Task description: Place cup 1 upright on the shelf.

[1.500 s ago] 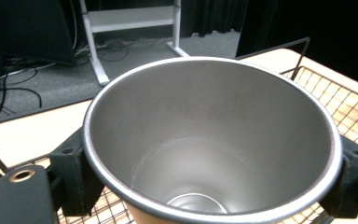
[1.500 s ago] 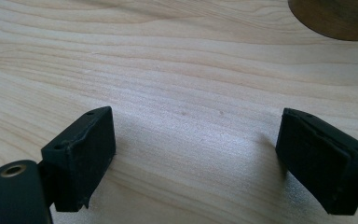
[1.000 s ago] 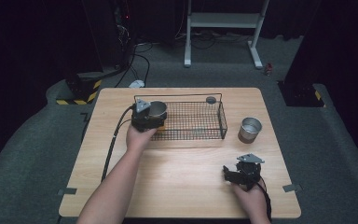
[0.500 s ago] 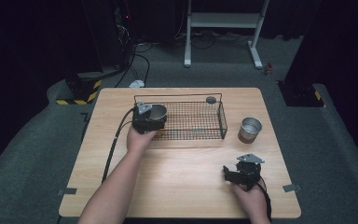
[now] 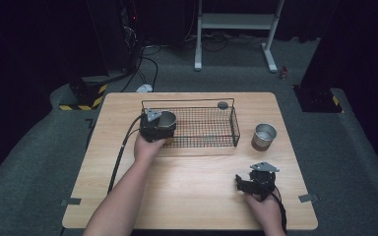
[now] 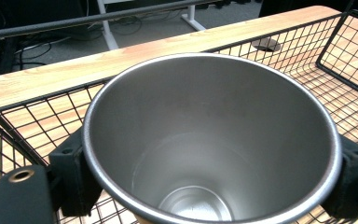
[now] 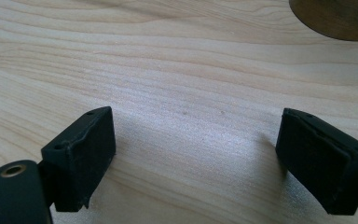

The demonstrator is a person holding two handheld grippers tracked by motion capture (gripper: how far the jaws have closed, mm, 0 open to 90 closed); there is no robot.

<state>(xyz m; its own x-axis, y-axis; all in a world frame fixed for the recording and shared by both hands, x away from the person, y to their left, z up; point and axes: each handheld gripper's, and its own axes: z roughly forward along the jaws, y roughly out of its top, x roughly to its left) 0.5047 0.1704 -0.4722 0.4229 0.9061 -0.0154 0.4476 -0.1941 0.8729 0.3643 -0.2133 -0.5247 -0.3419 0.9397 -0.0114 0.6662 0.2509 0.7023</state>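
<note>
The rectangular light wooden table (image 5: 187,196) carries a black wire mesh basket (image 5: 211,129) toward its far edge. From the high view, the left gripper (image 5: 158,127) sits at the basket's left end, its jaws pinching a steel cup (image 5: 166,119), while a second steel cup (image 5: 264,136) stands just right of the basket, apart from it. The right gripper (image 5: 256,183) rests near the table's front right, well apart from both cups.

The left gripper view looks straight down into the held steel cup (image 6: 212,140): a black pad presses its wall on either side, and basket mesh (image 6: 345,60) lies beneath and behind it. The right gripper view shows the right gripper (image 7: 193,156) spread wide over bare wood grain, nothing between its jaws.
</note>
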